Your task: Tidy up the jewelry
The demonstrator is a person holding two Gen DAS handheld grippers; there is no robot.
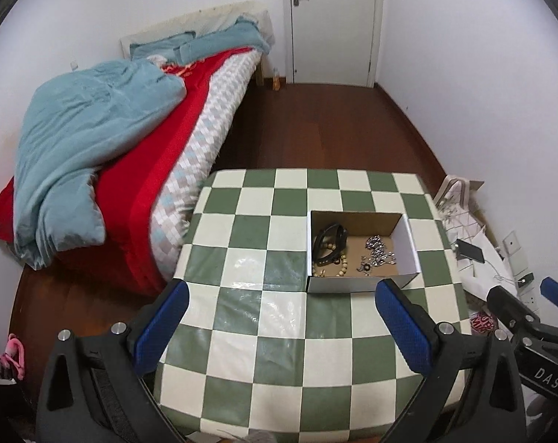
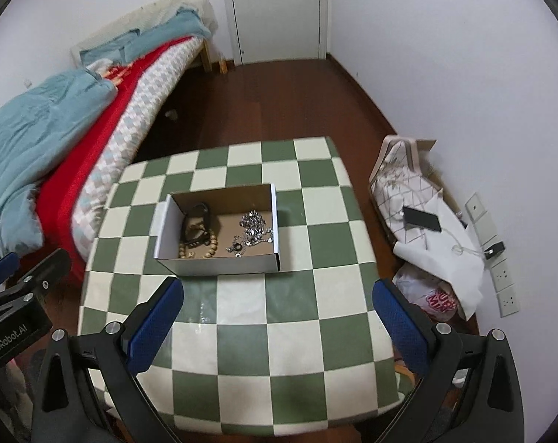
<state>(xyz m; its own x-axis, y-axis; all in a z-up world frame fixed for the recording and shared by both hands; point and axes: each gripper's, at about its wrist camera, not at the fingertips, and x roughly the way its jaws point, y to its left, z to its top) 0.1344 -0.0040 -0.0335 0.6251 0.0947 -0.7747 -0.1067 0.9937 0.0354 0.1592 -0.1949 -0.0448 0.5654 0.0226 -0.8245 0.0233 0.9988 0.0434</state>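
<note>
An open cardboard box [image 1: 408,247] [image 2: 164,229] stands on the green-and-white checkered table [image 1: 264,332] [image 2: 279,332]. Inside lie a black band [image 1: 329,241] [image 2: 196,221], a wooden bead bracelet [image 1: 340,265] [image 2: 209,249] and a silver chain heap [image 1: 376,251] [image 2: 253,227]. My left gripper [image 1: 281,291] is open and empty, held above the table in front of the box. My right gripper [image 2: 277,289] is open and empty, also short of the box. Each gripper shows at the edge of the other's view.
A bed [image 1: 131,155] [image 2: 76,129] with blue and red covers lies left of the table. A white door [image 1: 332,18] is at the back. Bags, a phone [image 2: 421,219] and wall sockets [image 2: 504,277] sit on the floor to the right.
</note>
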